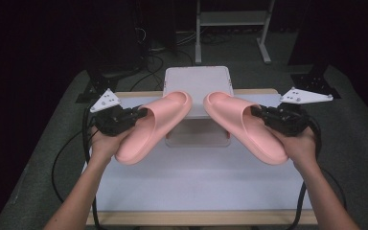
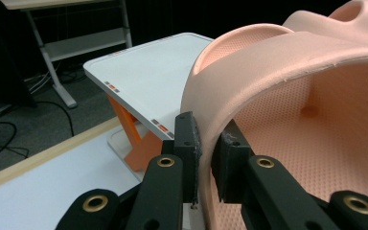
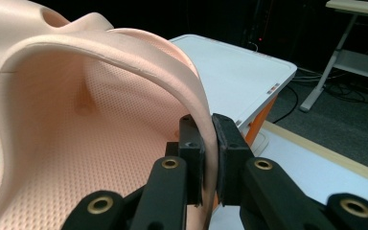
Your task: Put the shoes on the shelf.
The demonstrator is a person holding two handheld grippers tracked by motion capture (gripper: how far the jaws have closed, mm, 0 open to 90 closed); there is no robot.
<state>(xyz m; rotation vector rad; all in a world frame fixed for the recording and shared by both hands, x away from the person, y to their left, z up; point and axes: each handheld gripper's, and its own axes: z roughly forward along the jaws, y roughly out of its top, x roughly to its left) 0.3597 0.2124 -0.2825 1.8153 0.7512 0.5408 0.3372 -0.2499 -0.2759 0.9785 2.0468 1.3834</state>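
I hold two pink foam slippers in the air above the white table (image 1: pixel 191 184). My left gripper (image 1: pixel 139 114) is shut on the strap edge of the left slipper (image 1: pixel 155 127), whose toe points toward the middle. In the left gripper view its jaws pinch the strap wall of the left slipper (image 2: pixel 287 96). My right gripper (image 1: pixel 256 112) is shut on the strap edge of the right slipper (image 1: pixel 242 124). The right gripper view shows the thin strap of the right slipper (image 3: pixel 100 105) clamped between the two black pads.
A small white stand (image 1: pixel 199 84) with orange legs (image 2: pixel 134 136) sits at the far middle of the table, just beyond both slipper toes. Cables trail from both grippers. A metal frame (image 1: pixel 232 21) and dark floor lie behind the table.
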